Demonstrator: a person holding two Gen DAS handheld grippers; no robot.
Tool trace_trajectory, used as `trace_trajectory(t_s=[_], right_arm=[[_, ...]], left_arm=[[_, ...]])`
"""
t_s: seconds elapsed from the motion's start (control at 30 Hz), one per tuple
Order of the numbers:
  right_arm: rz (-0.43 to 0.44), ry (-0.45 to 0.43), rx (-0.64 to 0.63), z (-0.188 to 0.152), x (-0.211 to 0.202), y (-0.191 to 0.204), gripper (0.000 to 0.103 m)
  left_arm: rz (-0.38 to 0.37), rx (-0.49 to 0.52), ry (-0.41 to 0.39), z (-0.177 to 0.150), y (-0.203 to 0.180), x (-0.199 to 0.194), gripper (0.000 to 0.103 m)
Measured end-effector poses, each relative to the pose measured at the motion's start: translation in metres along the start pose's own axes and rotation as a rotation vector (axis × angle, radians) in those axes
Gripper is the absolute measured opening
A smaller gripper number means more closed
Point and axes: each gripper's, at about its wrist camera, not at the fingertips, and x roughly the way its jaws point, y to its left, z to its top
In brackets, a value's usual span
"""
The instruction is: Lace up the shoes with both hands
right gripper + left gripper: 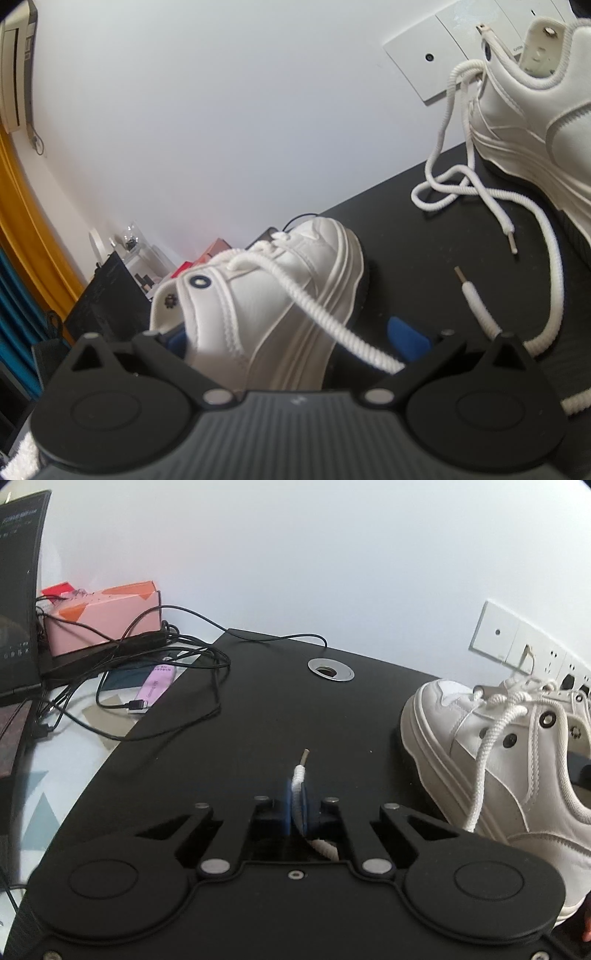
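Observation:
In the left wrist view my left gripper point(295, 801) is shut on the end of a white lace point(298, 779), and the aglet point(304, 757) pokes out past the blue pads. That lace runs back under the gripper. A white platform shoe point(498, 757) stands to the right on the black table point(258, 720). In the right wrist view my right gripper point(291, 339) stands wide around the same shoe point(280, 295). Its left pad point(177, 339) sits by the collar, while the right pad point(406, 339) is clear of the sole. A lace point(332, 321) crosses that gap.
A second white shoe point(535, 129) stands at the far right, its loose lace point(461, 188) coiled on the table with both aglets free. Tangled black cables point(166, 657), a pink box point(103, 616) and a dark screen point(18, 590) crowd the left. A metal grommet point(330, 669) lies ahead.

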Motion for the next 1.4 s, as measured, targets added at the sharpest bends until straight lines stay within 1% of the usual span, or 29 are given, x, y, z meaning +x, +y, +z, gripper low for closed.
trace_trajectory(t_s=[0.07, 0.13, 0.17, 0.27, 0.33, 0.37, 0.43, 0.5, 0.57, 0.63, 0.73, 0.77, 0.8, 0.87, 0.93, 1.0, 1.13, 1.17, 1.23, 1.27, 1.33, 1.4], right_arm=[[0.000, 0.000, 0.000, 0.000, -0.001, 0.000, 0.102], [0.006, 0.003, 0.006, 0.000, -0.002, 0.000, 0.102], [0.017, 0.007, 0.028, 0.002, -0.003, -0.002, 0.102], [0.091, 0.000, 0.156, 0.007, -0.010, -0.013, 0.103], [0.105, 0.024, 0.211, 0.011, -0.012, -0.018, 0.103], [0.101, 0.035, 0.219, 0.012, -0.012, -0.017, 0.103], [0.107, 0.039, 0.175, 0.015, -0.014, -0.013, 0.103], [0.129, -0.024, 0.092, 0.018, -0.025, -0.004, 0.102], [0.149, -0.111, 0.013, 0.021, -0.040, 0.004, 0.102], [0.150, -0.243, -0.030, 0.022, -0.061, 0.008, 0.103], [0.116, -0.454, -0.067, 0.018, -0.094, 0.009, 0.102], [0.103, -0.490, -0.077, 0.017, -0.102, 0.009, 0.102], [0.085, -0.504, -0.084, 0.017, -0.107, 0.009, 0.102], [0.060, -0.483, -0.105, 0.019, -0.111, 0.012, 0.102], [0.069, -0.435, -0.145, 0.019, -0.109, 0.017, 0.102], [0.082, -0.382, -0.204, 0.016, -0.102, 0.026, 0.102], [0.026, -0.274, -0.355, 0.006, -0.090, 0.047, 0.102], [0.035, -0.266, -0.391, 0.002, -0.089, 0.049, 0.102], [0.064, -0.279, -0.450, -0.005, -0.092, 0.052, 0.102], [0.064, -0.288, -0.475, -0.008, -0.094, 0.055, 0.102], [0.055, -0.285, -0.524, -0.009, -0.098, 0.061, 0.102], [0.029, -0.276, -0.580, -0.003, -0.098, 0.069, 0.102]], left_arm=[[0.036, 0.034, -0.039, -0.001, -0.003, -0.007, 0.005], [0.041, 0.077, -0.095, 0.001, -0.007, -0.019, 0.005], [0.032, 0.086, -0.121, 0.003, -0.009, -0.025, 0.005], [0.002, 0.100, -0.217, 0.012, -0.015, -0.050, 0.005], [-0.028, 0.112, -0.277, 0.019, -0.021, -0.066, 0.005], [-0.047, 0.117, -0.304, 0.022, -0.025, -0.074, 0.005], [-0.105, 0.125, -0.342, 0.026, -0.033, -0.088, 0.005], [-0.203, 0.135, -0.374, 0.027, -0.044, -0.101, 0.005], [-0.294, 0.150, -0.333, 0.026, -0.057, -0.101, 0.005], [-0.376, 0.161, -0.279, 0.023, -0.070, -0.098, 0.005], [-0.444, 0.165, -0.229, 0.019, -0.083, -0.088, 0.005], [-0.455, 0.173, -0.218, 0.019, -0.085, -0.085, 0.005], [-0.456, 0.191, -0.204, 0.019, -0.088, -0.081, 0.005], [-0.454, 0.206, -0.189, 0.020, -0.088, -0.075, 0.005], [-0.464, 0.214, -0.184, 0.023, -0.084, -0.072, 0.005], [-0.484, 0.228, -0.204, 0.026, -0.080, -0.075, 0.005], [-0.527, 0.251, -0.257, 0.023, -0.062, -0.085, 0.005], [-0.535, 0.252, -0.271, 0.023, -0.057, -0.086, 0.005], [-0.547, 0.221, -0.301, 0.026, -0.050, -0.083, 0.005], [-0.563, 0.177, -0.313, 0.028, -0.046, -0.080, 0.005], [-0.609, 0.088, -0.325, 0.033, -0.037, -0.073, 0.005], [-0.659, 0.060, -0.330, 0.036, -0.034, -0.066, 0.005]])
